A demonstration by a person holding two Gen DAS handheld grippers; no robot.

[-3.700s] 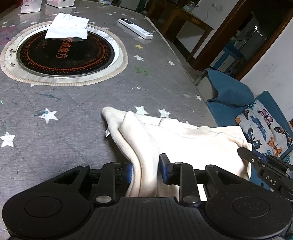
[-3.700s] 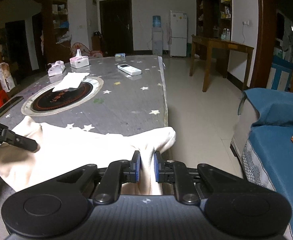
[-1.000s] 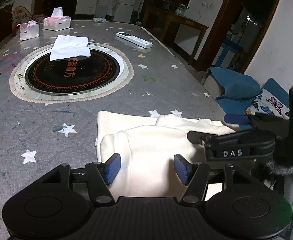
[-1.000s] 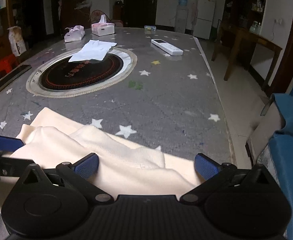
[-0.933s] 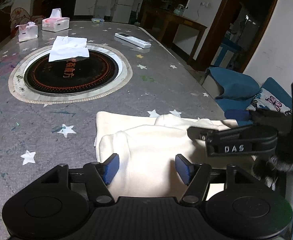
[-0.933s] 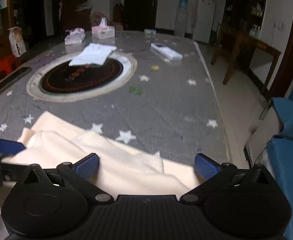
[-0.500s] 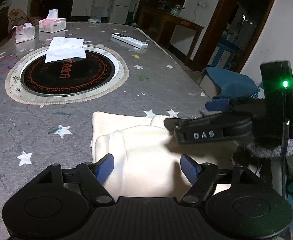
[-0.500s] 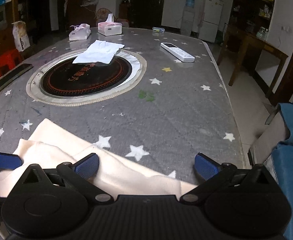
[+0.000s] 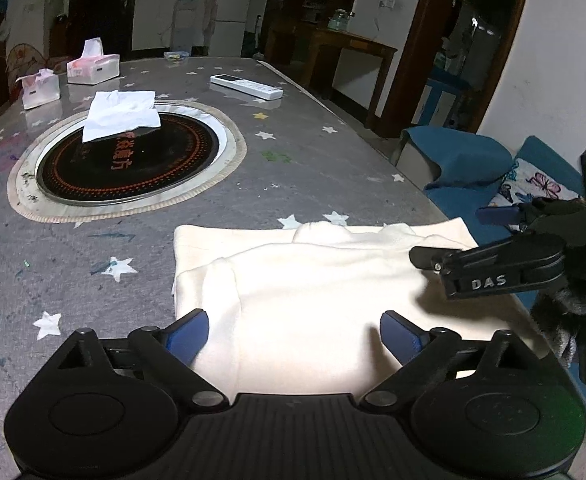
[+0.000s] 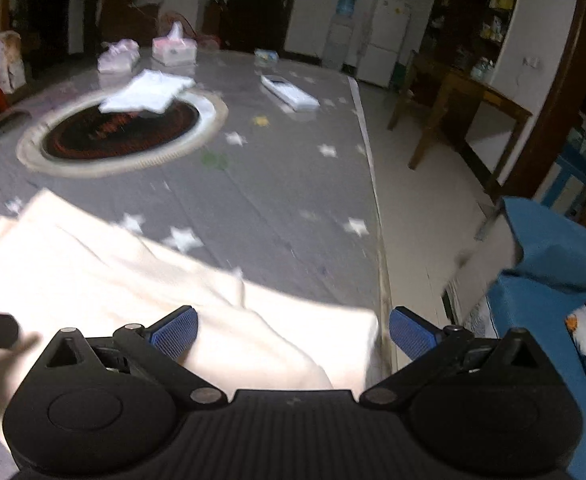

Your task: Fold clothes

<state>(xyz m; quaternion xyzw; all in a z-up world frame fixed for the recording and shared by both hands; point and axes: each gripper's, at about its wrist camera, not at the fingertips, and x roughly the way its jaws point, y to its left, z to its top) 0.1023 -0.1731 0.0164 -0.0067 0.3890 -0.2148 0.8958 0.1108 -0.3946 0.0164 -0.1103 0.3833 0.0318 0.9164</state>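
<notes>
1. Left gripper (image 9: 293, 330): bottom centre of the left wrist view, blue-padded jaws spread wide, holding nothing. Cream cloth sits in the gap between the pads but neither pad touches it, as far as I can tell.
2. Right gripper (image 10: 293, 332): bottom centre of the right wrist view, jaws likewise wide and empty. That view is motion-blurred, so fine contact is unclear. The same gripper shows at right of the left wrist view as a black arm marked "DAS", over the cloth's right end.
3. Cream-white soft folded garment (image 9: 313, 280): flat on the grey star-print table (image 9: 293, 184), at the near edge, lower centre of the left view. One layer is already doubled over another; a lower layer shows along the far and left edges.
4. Key relation: the garment's long axis runs left-right across both sets of jaws. Left gripper sits nearer the left end, right gripper nearer the right end by the table's right edge. My read: the next fold wants each gripper pinching its own end; a lopsided pinch would skew the stack.
5. Mid frame: round black induction hob (image 9: 129, 160) set in the table, crumpled white tissue (image 9: 121, 116) on its far rim.
6. Far: white remote control (image 9: 247, 87) upper centre, two pink tissue boxes (image 9: 93, 66) upper left.
</notes>
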